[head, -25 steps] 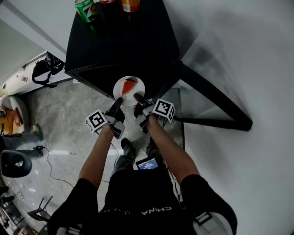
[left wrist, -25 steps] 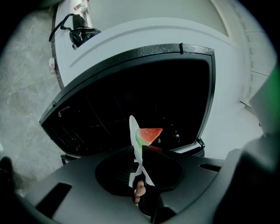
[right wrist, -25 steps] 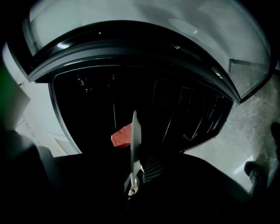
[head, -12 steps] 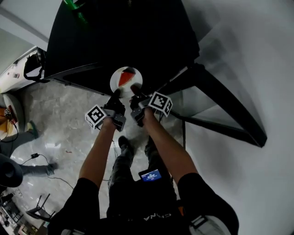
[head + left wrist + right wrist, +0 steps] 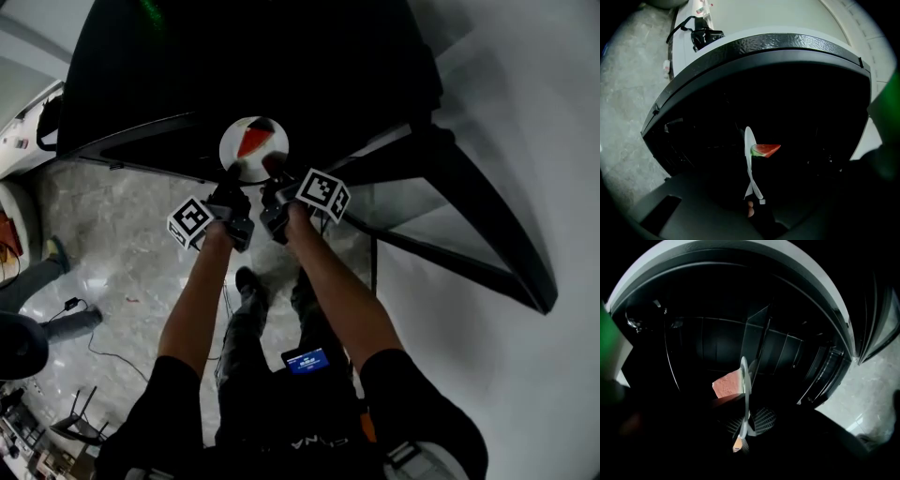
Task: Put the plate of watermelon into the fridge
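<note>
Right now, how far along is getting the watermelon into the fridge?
Done: the fridge door stands open. In hand: left gripper and right gripper both clamp the plate, holding its watermelon slice at the fridge opening. Left: set it down inside, release.

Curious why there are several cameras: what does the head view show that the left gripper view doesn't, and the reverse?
Only the head view: the person's arms, a small lit screen at the waist, and both tools together, the left tool and the right tool, shut on the plate's near rim. Only the left gripper view: the plate edge-on against the fridge's dark inside. Both: the white plate and its watermelon slice.
</note>
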`<state>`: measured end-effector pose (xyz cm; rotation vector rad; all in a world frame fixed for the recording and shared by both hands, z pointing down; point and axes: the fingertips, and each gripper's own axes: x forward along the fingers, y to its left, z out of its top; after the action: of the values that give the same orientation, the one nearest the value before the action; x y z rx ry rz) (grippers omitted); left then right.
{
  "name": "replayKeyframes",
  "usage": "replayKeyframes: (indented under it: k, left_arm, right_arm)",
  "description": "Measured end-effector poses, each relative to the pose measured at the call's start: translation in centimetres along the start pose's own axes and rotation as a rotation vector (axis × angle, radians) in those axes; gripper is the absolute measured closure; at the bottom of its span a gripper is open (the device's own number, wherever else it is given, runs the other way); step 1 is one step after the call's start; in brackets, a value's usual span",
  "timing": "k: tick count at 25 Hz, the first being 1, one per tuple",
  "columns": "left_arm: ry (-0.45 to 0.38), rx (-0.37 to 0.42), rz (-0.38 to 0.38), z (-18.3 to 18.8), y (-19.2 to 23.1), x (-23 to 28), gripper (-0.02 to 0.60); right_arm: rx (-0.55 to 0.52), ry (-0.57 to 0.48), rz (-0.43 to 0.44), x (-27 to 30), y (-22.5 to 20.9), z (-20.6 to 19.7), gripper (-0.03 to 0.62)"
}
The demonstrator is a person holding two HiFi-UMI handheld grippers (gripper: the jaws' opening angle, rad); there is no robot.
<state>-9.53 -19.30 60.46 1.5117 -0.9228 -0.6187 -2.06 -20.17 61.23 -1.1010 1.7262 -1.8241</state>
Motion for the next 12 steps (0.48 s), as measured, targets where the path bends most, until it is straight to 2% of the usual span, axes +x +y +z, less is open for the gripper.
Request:
replayKeyframes:
  k: [7,12]
  left_arm:
    - [-0.033,-0.01,0.052,0.7,0.5,0.6,0.555]
    - [-0.049,-0.037,0.072,1.2,1.0,0.7,0.56]
  right_arm:
    - [-0.047,0.028,-0.05,0.3,0.0,-0.1,0.563]
    - [-0.096,0.05,-0.053,0.3,0.7,-0.5,0.496]
